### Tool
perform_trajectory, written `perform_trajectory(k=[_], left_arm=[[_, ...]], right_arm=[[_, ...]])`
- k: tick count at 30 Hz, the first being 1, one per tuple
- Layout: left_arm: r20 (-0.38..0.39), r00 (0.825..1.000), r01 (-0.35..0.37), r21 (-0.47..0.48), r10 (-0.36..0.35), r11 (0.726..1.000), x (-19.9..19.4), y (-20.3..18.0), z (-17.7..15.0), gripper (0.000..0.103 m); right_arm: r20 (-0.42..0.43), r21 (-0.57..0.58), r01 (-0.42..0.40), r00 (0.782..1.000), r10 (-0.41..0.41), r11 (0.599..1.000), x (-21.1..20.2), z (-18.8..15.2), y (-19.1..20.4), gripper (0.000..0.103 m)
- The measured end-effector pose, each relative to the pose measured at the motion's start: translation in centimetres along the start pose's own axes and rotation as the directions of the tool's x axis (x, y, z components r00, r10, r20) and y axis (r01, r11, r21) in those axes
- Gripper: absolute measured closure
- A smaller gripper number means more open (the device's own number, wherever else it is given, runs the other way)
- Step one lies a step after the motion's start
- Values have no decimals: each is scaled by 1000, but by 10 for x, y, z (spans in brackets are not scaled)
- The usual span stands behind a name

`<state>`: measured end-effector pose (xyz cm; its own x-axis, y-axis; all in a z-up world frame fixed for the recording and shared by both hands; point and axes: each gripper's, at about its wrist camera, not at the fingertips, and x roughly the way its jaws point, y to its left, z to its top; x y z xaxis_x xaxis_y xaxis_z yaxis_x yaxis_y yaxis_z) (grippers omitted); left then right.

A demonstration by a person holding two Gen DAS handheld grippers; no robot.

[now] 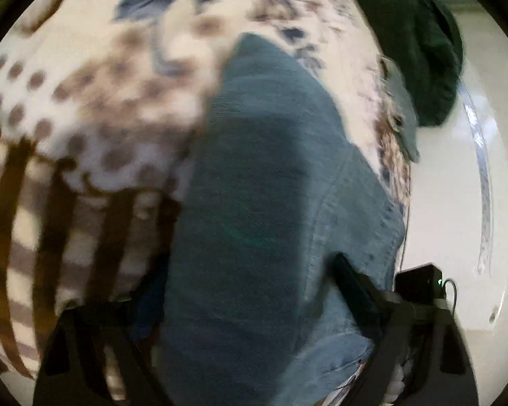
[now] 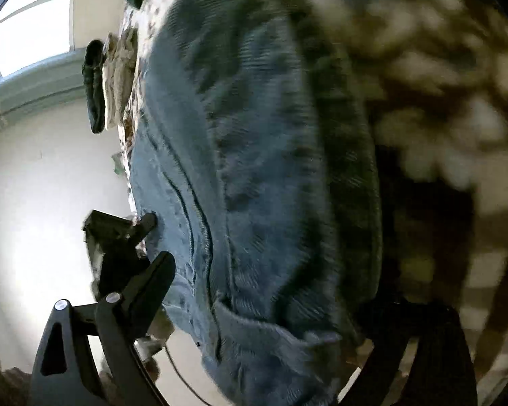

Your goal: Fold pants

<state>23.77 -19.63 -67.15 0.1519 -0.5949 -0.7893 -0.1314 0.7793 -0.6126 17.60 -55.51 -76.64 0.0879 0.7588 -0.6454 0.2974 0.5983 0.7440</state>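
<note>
Jaws on the left gripper [image 1: 250, 311] stand wide apart, one dark finger low at 7 o'clock and the other at 4 o'clock, with the jeans [image 1: 264, 223] bunched between them; whether they actually press the cloth I cannot tell, since the fabric fills the gap and the view is blurred. On the right gripper [image 2: 264, 291] the jaws also stand wide — one finger [image 2: 152, 280] at 8 o'clock touching the seamed edge of the jeans [image 2: 254, 169], the other lost in shadow at 4 o'clock — and again a firm hold cannot be confirmed. In both wrist views the blue denim runs from the bottom centre up towards 12 o'clock, lying on a blanket [image 1: 94, 101] patterned with brown dots, stripes and blue flowers. Double stitching and a folded hem show low in the right wrist view, near 6 o'clock. From the left wrist view a dark green cloth [image 1: 420, 40] sits at 1 o'clock by the blanket's edge, with a pale wall [image 1: 447, 203] at 3 o'clock. From the right wrist view the other gripper's black body [image 2: 115, 237] shows at 9 o'clock just beside the denim edge, a window [image 2: 30, 30] is bright at 10 o'clock, and a dark rolled item [image 2: 94, 84] stands beside pale folded cloth [image 2: 120, 77] near 11 o'clock.
</note>
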Motion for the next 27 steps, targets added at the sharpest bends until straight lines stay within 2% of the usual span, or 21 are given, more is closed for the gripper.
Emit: perform_trajectory(k=[1, 2, 3, 8, 13, 16, 19, 22, 27], left_arm=[[7, 1000, -20, 35, 20, 999, -4, -4, -5, 42], [10, 1000, -16, 54, 15, 998, -6, -7, -8, 63], [25, 999, -21, 69, 19, 997, -11, -10, -11, 67], [64, 998, -15, 88, 10, 996, -33, -21, -22, 75], [113, 993, 22, 95, -32, 995, -89, -35, -21, 75], [149, 987, 39, 101, -54, 994, -129, -42, -5, 75], [198, 978, 48, 118, -71, 992, -169, -46, 29, 75], [245, 965, 60, 134, -91, 989, -208, -46, 85, 75], [319, 940, 64, 190, -123, 980, -271, -32, 218, 75]], right_arm=[[15, -9, 48, 999, -48, 999, 1, -5, 7, 45], [38, -21, 82, 996, -81, 996, 1, -11, 16, 51], [54, -27, 98, 994, -97, 995, 0, -14, 22, 53], [109, -79, 136, 986, -127, 987, -9, -33, 66, 60], [125, -107, 102, 988, -88, 989, -37, -39, 110, 62], [139, -162, 98, 987, -76, 982, -45, -27, 162, 62], [154, -218, 93, 986, -60, 972, -44, -4, 219, 62], [183, -265, 78, 983, -29, 961, -32, 34, 281, 62], [259, -331, 54, 965, 35, 942, 10, 130, 405, 62]])
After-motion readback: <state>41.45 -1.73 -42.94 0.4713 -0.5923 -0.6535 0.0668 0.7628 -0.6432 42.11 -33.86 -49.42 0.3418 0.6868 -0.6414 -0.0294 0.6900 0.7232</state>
